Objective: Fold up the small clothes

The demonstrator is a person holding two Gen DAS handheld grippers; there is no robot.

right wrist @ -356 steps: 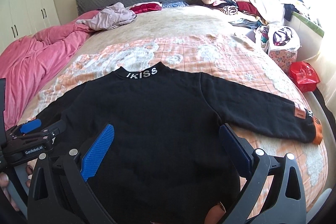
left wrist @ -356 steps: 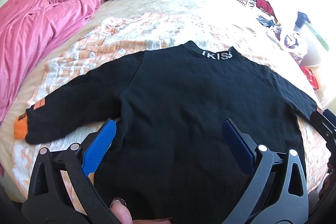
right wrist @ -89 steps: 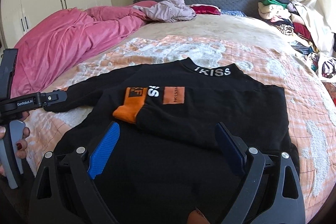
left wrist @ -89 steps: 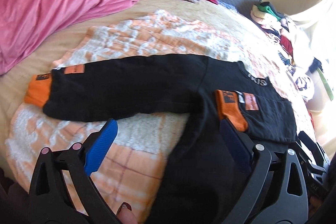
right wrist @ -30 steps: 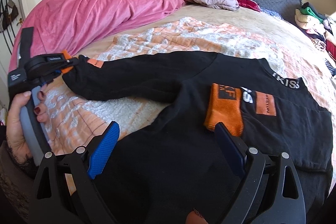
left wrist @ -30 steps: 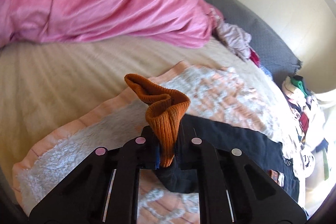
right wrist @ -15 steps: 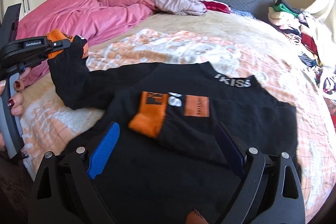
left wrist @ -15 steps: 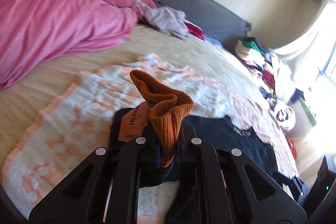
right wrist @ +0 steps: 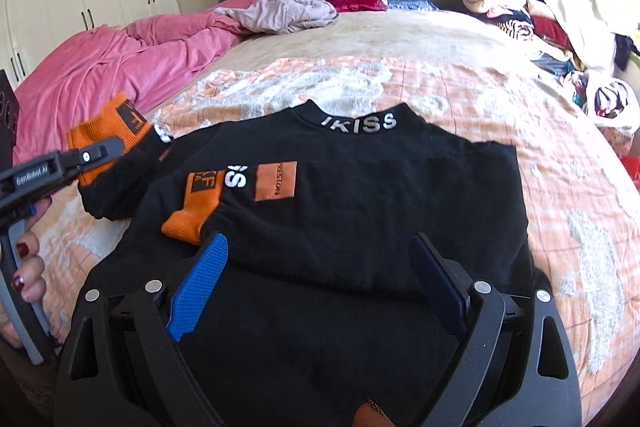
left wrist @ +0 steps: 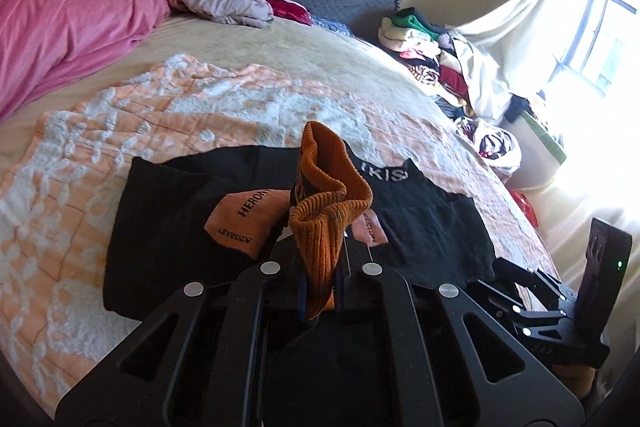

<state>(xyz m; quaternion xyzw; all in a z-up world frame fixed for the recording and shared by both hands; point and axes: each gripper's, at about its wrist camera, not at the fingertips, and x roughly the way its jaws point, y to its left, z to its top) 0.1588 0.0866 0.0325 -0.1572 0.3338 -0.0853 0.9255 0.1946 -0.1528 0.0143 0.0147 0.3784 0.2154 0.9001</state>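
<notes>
A small black sweater (right wrist: 360, 219) with a lettered collar lies face up on the bed. Its right sleeve is folded across the chest, its orange cuff (right wrist: 192, 215) lying flat. My left gripper (left wrist: 320, 291) is shut on the left sleeve's orange cuff (left wrist: 324, 211) and holds it above the sweater's left side. In the right wrist view the left gripper (right wrist: 92, 155) carries that cuff (right wrist: 108, 131) at the left. My right gripper (right wrist: 316, 291) is open and empty over the sweater's lower part.
The sweater rests on an orange and white blanket (right wrist: 580, 207). A pink duvet (right wrist: 112, 67) is heaped at the left. Loose clothes (right wrist: 288, 11) lie by the grey headboard, and a clothes pile (right wrist: 520, 11) stands at the right.
My left gripper has carried the left sleeve's cuff rightward and inward over the sweater's body. My right gripper has stayed open over the lower part.
</notes>
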